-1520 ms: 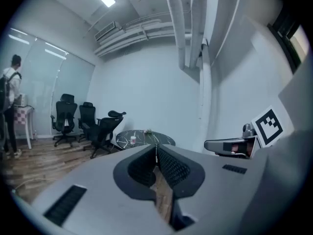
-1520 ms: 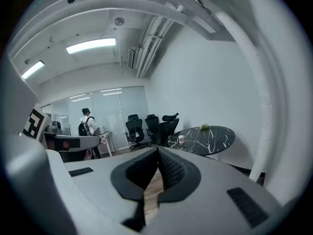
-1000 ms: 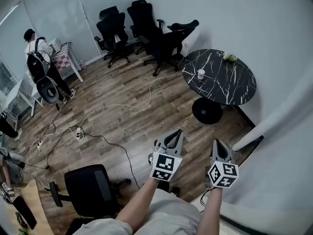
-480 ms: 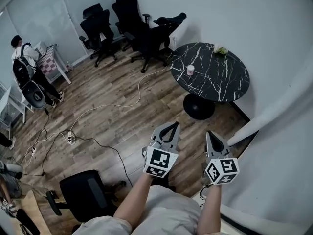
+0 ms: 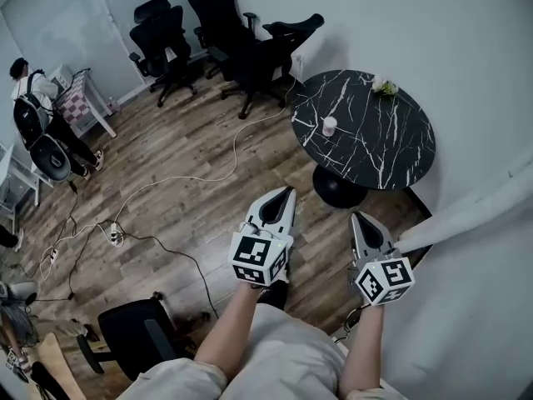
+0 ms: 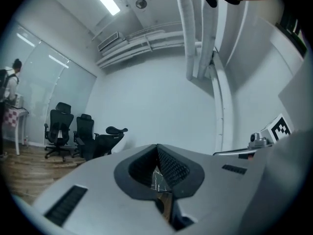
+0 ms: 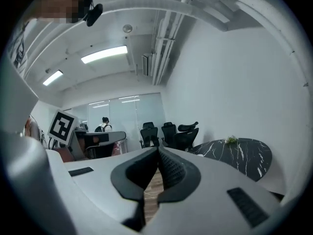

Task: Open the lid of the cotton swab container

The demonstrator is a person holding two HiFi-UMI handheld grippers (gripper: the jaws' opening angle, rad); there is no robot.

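Left gripper (image 5: pixel 281 193) and right gripper (image 5: pixel 357 218), jaws together and empty, point toward the upper-right table (image 5: pixel 391 144); its small container (image 5: pixel 330 126), presumably the swabs, is still beyond reach.

The right hand-held gripper (image 7: pixel 158 151) has its grey jaws pressed together, the dark ribbed pads meeting with nothing between them (only a sliver of brown wood-plank floor (image 7: pixel 152 182) shows below the tips). Past the right jaw stands a round black marble-patterned counter (image 7: pixel 244 158) with white veins, with a small pale bunch of flowers (image 7: pixel 231 140) at its far edge. Black office chairs (image 7: pixel 168 133) cluster behind, and a person with a backpack (image 7: pixel 103 126) stands by the glass wall (image 7: pixel 122 114).
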